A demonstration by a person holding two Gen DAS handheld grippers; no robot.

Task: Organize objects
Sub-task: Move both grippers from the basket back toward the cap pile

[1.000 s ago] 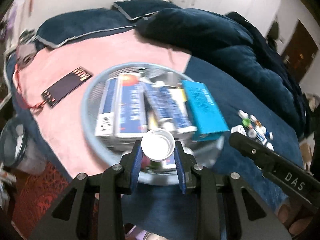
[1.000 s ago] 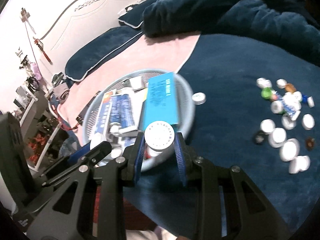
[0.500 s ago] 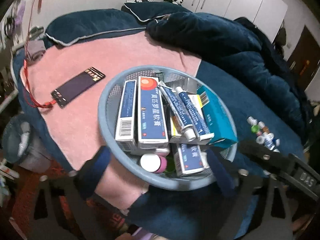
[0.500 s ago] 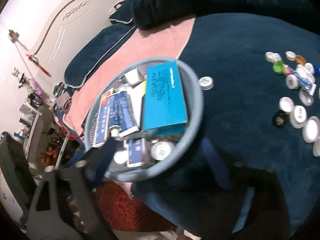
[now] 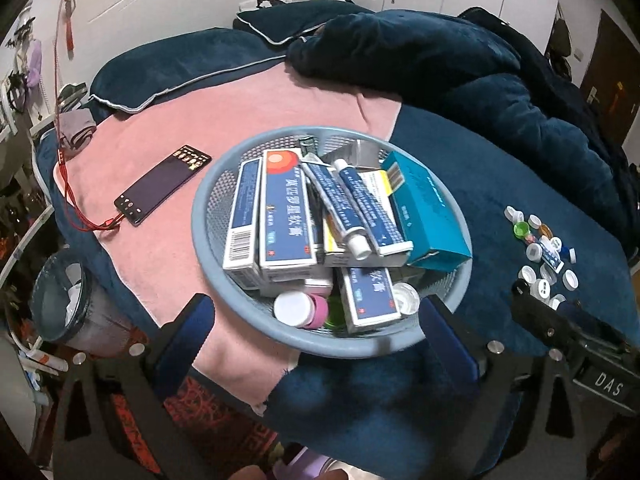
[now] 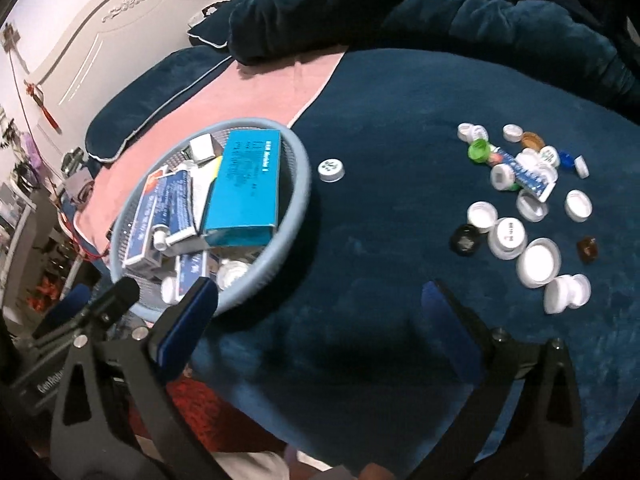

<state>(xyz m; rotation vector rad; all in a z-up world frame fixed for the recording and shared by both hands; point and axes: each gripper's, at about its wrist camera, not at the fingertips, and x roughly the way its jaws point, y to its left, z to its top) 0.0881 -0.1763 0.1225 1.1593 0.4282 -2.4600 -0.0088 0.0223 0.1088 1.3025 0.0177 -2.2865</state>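
Note:
A grey-blue mesh basket [image 5: 208, 208] sits on the bed, holding medicine boxes, ointment tubes, a teal box [image 5: 428, 216] and a pink bottle [image 5: 298, 310]. A white cap [image 5: 406, 298] lies at its near edge. My left gripper [image 5: 316, 316] hangs wide open over the basket's near rim with nothing between its fingers. My right gripper [image 6: 320, 296] is just right of the basket [image 6: 296, 184], above bare blue blanket, its jaws opening and nothing between them. Another white cap [image 6: 234, 272] rests inside the basket. Several loose caps [image 6: 508, 236] lie scattered at the right.
A phone [image 5: 162, 190] on a red cable lies on the pink towel [image 5: 240, 112] left of the basket. A bin [image 5: 60, 292] stands beside the bed. A dark quilt heap [image 5: 440, 60] fills the back. One lone cap [image 6: 331, 170] sits by the basket.
Both grippers were shut on white caps above the basket; both have opened wide and the caps now lie in the basket. The right gripper has shifted right, off the basket.

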